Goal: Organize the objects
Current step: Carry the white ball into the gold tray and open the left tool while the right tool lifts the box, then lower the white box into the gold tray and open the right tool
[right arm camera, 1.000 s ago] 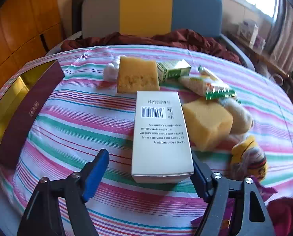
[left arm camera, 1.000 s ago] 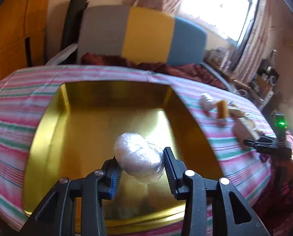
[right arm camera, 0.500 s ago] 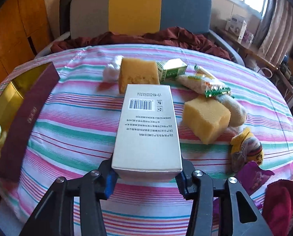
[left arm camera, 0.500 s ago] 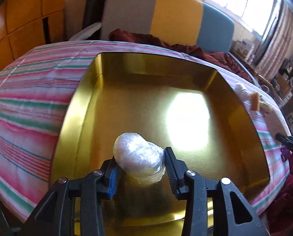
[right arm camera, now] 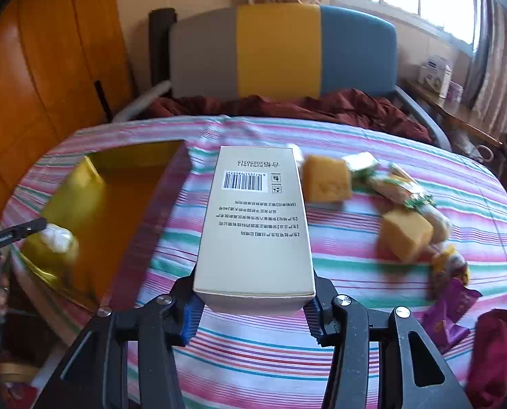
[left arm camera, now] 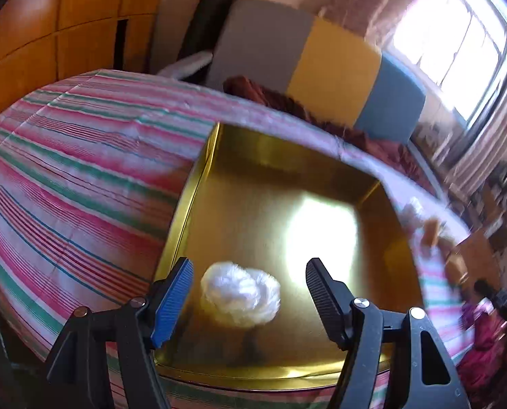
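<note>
Right tongs [right arm camera: 253, 310] pinching the near end of the long beige carton [right arm camera: 255, 218], lifted clear of the striped table [right arm camera: 355, 259], pads on its two narrow sides. Probably light and stiff, smooth card that could slip or droop from an end hold; better gripped nearer the middle, squeezed gently to avoid denting. Left tongs [left arm camera: 250, 296] spread, jaws just opened, standing clear on either side of the plastic-wrapped white bundle [left arm camera: 241, 294], which lies in the near left corner of the gold tray [left arm camera: 185, 211]. Soft, light, crinkly, likely slippery; best taken across its waist. Beyond the carton, toward the table's right edge, yellow sponge blocks [right arm camera: 326, 179] and snack packets [right arm camera: 401, 187].
</note>
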Available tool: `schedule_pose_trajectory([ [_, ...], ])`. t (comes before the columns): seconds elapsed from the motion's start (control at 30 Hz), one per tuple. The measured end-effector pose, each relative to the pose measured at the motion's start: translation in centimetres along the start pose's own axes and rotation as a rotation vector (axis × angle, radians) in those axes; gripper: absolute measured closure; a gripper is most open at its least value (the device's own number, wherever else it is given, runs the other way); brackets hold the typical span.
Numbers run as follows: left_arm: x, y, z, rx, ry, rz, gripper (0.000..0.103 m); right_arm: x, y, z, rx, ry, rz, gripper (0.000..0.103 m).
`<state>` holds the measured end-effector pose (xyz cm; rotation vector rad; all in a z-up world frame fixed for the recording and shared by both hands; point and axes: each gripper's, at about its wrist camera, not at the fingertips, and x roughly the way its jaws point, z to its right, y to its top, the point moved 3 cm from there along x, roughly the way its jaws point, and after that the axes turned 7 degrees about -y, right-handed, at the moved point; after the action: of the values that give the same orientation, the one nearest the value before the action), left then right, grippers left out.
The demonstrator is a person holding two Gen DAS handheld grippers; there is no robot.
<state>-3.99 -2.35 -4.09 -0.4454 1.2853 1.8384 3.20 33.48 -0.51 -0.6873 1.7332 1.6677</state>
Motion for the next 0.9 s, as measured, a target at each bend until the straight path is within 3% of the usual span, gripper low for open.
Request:
schedule_pose_trajectory([
  [0.07, -1.2, 0.7, -0.2, -0.037, -0.016, 0.05, 0.034, -0.6, 0.6, -1.9, -0.019, 0.037, 0.015, 0.053],
  [0.2, -2.7, 1.1, -0.8, -0.076, 0.059, 0.13, 0.034, -0.5, 1.4, -7.0, -0.093, 0.11, 0.012, 0.053],
  [0.3, -2.7, 0.4, -1.3, -0.079, 0.139, 0.133, 0.034, 1.4, 1.5, -10.5, -0.125, 0.148, -0.042, 0.053],
  [0.5, -2.2, -1.1, -1.3, -0.055, 0.158, 0.092, 0.033, 5.9, 2.6, -16.4, -0.17, 0.187, -0.142, 0.053],
  [0.7, -4.1, -0.7, -2.0, -0.064, 0.216, 0.165, 0.034, 10.8, 5.2, -21.5, -0.179, 0.214, -0.23, 0.053],
  [0.9, -4.8, 0.1, -4.7, -0.154, 0.246, 0.184, 0.034, 15.6, 6.4, -25.2, -0.126, 0.198, -0.296, 0.053],
])
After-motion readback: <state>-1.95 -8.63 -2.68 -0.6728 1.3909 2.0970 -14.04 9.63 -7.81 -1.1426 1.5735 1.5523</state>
